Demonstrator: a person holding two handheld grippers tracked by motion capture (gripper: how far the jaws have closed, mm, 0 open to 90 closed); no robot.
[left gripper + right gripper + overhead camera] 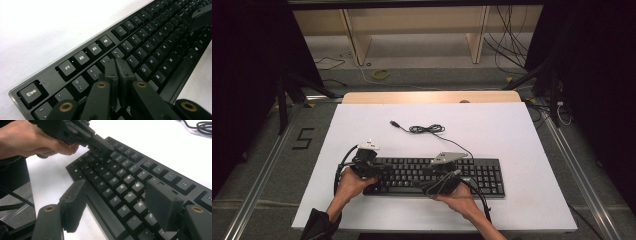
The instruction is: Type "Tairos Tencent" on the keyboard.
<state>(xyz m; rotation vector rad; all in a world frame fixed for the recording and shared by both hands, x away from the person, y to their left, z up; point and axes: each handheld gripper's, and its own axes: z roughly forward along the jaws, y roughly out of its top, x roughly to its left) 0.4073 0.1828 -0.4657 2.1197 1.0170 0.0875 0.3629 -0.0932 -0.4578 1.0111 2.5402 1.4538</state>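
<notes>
Keyboard [437,176], a long black plastic board with black keycaps and pale legends, lies flat on the white rectangular table top [512,135], its long side running across in front of the person, under both tools. Starting at the left, the left gripper [371,167] sits over the board's left end; beyond it the white surface runs bare to the table's left edge, with a broad strip free. In the left gripper view its two black jaws are pressed together with nothing between them, and the tips of the left gripper [116,65] come down on the number row near the 4 and 5 keys, just below the function row; whether they press a key cannot be told. Ahead of those tips the board's far edge meets open white table. A thin black cable [427,129] with a small plug lies coiled on the table beyond the board, well apart from both tools. Farther right, the right gripper [443,181] hovers over the board's middle, near its front edge. In the right gripper view its jaws stand wide apart, holding nothing, with the right gripper [117,206] straddling the letter keys around N, M and K above the long space bar. To its right the number pad end is uncovered, and past it bare white table reaches the right edge.
</notes>
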